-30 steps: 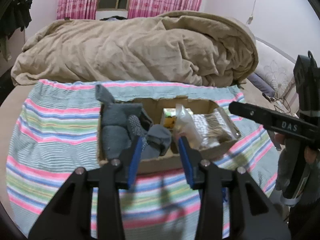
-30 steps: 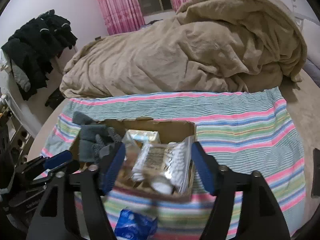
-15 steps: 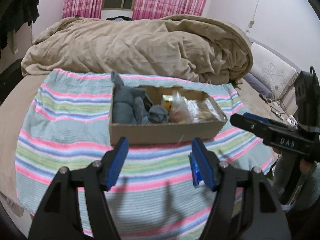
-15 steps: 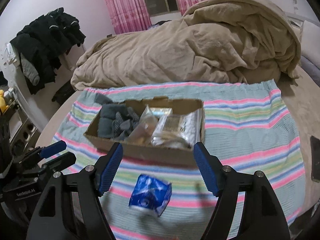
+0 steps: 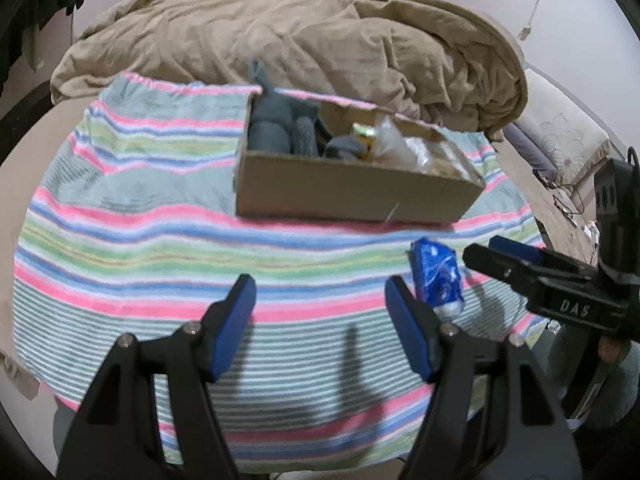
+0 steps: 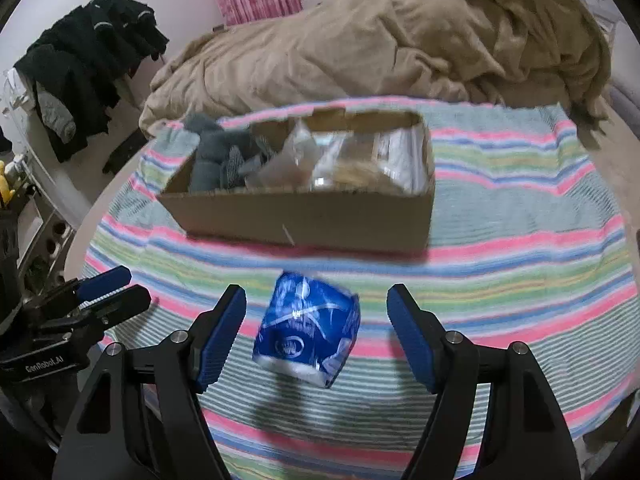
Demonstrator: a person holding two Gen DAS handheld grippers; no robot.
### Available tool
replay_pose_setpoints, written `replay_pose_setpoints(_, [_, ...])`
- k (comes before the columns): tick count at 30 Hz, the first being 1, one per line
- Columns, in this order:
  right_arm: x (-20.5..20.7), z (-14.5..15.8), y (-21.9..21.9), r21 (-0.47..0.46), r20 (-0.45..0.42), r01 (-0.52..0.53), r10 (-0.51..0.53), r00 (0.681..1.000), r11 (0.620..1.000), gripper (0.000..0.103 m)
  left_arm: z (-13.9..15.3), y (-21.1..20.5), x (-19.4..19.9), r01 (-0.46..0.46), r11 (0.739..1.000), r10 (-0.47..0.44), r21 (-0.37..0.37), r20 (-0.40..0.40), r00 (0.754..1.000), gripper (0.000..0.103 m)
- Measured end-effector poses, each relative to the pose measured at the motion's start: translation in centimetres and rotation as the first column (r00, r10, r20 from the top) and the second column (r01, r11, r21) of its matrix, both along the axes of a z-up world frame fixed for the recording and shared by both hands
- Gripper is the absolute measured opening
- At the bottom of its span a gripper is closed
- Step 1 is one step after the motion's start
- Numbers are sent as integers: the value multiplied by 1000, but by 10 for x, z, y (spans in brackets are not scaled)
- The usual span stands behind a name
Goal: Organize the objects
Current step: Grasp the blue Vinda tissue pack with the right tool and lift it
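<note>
A cardboard box (image 5: 352,192) sits on a striped cloth (image 5: 160,216); it also shows in the right wrist view (image 6: 304,220). It holds grey socks (image 5: 272,128) on the left and clear plastic packets (image 6: 360,160) on the right. A blue wrapped packet (image 6: 308,328) lies on the cloth in front of the box; it also shows in the left wrist view (image 5: 438,280). My right gripper (image 6: 316,332) is open, its fingers on either side of the packet without touching it. My left gripper (image 5: 320,324) is open and empty, left of the packet.
A rumpled tan blanket (image 5: 300,40) lies behind the cloth. Dark clothes (image 6: 88,64) hang at the far left. A pillow (image 5: 560,140) lies at the right. The striped cloth (image 6: 520,280) stretches right of the box.
Both grippers have pulled back from the box toward the near edge of the cloth. The left gripper has opened wider. The blue packet now lies between the right gripper's fingers.
</note>
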State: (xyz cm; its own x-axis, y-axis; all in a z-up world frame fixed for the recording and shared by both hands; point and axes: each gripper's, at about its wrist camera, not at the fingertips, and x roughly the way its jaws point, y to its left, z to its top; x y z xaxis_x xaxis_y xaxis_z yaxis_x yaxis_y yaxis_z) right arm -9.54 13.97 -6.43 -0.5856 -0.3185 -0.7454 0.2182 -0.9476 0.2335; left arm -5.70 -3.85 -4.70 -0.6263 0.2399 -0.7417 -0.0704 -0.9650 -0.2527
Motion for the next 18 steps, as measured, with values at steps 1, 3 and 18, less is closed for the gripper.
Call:
replay_pose_setpoints(1, [0, -3, -1, 1, 7, -2, 2, 1000, 1000, 76, -3, 0, 0, 0, 1000, 0, 1, 8, 1000, 69])
replay_pose_setpoints(3, [0, -11, -4, 3, 23, -6, 6, 1000, 1000, 76, -9, 0, -1, -2, 1000, 2, -2, 24, 1000, 69])
replay_pose_setpoints(18, [-6, -48, -16, 2, 109, -32, 32, 994, 999, 72, -39, -1, -5, -10, 1000, 10, -4, 88, 996, 68])
